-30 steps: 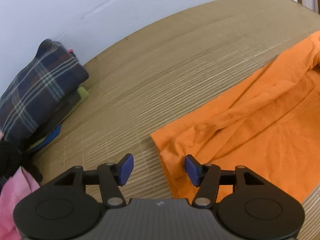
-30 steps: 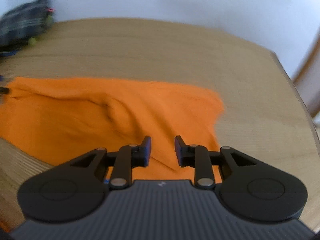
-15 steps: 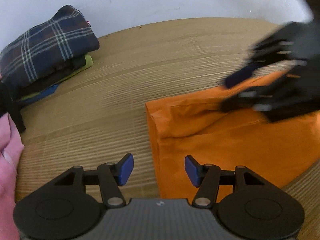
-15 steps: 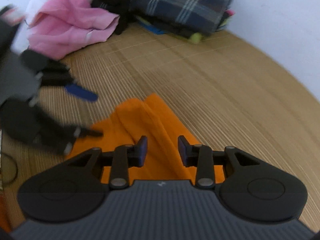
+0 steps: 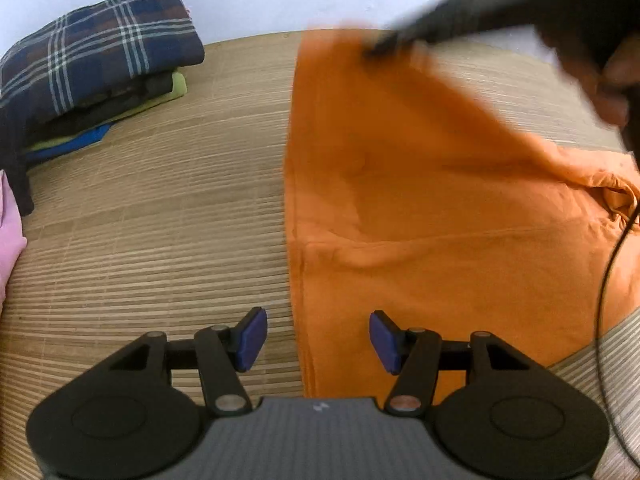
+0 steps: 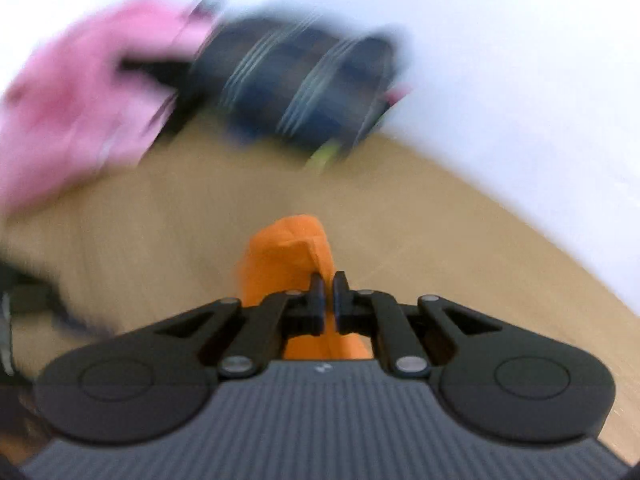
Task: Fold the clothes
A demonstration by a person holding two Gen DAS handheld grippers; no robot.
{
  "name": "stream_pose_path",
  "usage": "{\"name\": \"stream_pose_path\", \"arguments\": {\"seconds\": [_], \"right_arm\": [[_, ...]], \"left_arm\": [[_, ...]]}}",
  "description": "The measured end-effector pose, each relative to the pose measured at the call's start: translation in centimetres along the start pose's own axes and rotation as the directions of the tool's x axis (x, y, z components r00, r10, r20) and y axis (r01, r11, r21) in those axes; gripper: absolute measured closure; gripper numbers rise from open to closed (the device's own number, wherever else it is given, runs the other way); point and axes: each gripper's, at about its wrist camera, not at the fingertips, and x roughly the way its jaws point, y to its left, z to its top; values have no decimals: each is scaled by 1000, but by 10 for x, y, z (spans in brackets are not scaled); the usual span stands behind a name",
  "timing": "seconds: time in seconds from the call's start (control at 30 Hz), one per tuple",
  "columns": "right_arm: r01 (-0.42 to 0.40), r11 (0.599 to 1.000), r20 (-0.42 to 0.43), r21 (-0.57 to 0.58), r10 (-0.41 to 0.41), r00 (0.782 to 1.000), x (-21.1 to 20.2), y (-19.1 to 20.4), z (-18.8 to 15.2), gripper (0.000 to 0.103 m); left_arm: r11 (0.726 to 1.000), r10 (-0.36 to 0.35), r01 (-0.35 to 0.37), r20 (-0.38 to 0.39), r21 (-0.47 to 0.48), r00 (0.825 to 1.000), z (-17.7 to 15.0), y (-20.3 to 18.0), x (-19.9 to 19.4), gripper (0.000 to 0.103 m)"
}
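Note:
An orange garment [image 5: 420,200] lies on the woven mat, its far left corner lifted off the mat. My right gripper [image 5: 374,50], blurred with motion, holds that corner. In the right wrist view the right gripper [image 6: 329,300] has its jaws closing, pads pressed on a bunched fold of the orange garment [image 6: 288,248]. My left gripper [image 5: 318,340] is open at the near end of the cloth. The garment's left edge runs between its blue pads [image 5: 250,338], which do not touch it.
A folded stack topped by a dark plaid garment [image 5: 100,52] sits at the far left by the white wall. A pink garment [image 5: 8,232] lies at the left edge. A black cable [image 5: 604,280] hangs at the right, below a person's hand [image 5: 612,80]. Woven mat [image 5: 160,220] shows left of the orange cloth.
The right gripper swept across to the garment's far corner, shut on it and raised it. The left gripper shifted so the cloth's left edge now runs between its open pads.

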Motion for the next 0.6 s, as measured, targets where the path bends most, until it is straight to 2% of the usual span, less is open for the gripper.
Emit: {"name": "stream_pose_path", "arguments": {"seconds": [0.03, 0.1, 0.2, 0.27, 0.33, 0.5, 0.57, 0.6], "right_arm": [[-32, 999, 8, 38, 32, 999, -5, 0, 0, 95], [-118, 992, -34, 49, 120, 992, -1, 18, -10, 95], [-168, 986, -123, -20, 164, 979, 18, 54, -39, 95], [-205, 979, -171, -12, 200, 965, 28, 67, -55, 95], [-196, 981, -206, -3, 191, 960, 38, 73, -66, 94], [-192, 979, -213, 63, 201, 956, 30, 64, -60, 91], [-185, 978, -160, 98, 199, 967, 11, 54, -59, 84], [-173, 977, -123, 125, 188, 974, -2, 46, -61, 75]], "left_arm": [[1000, -1, 1, -4, -7, 1000, -1, 2, 1, 44], [1000, -4, 4, -10, -25, 1000, -4, 6, 3, 44], [998, -20, 19, -14, -53, 1000, -5, 14, 5, 44], [998, -18, 17, -14, -59, 1000, -6, 18, 5, 43], [998, -17, 16, -16, -61, 1000, -7, 20, 6, 43], [998, 3, -4, -9, -55, 1000, -2, 23, 6, 44], [998, -9, 10, 23, -64, 1000, 5, 25, -1, 43], [997, -21, 23, 39, -69, 999, 9, 27, -4, 43]]}}
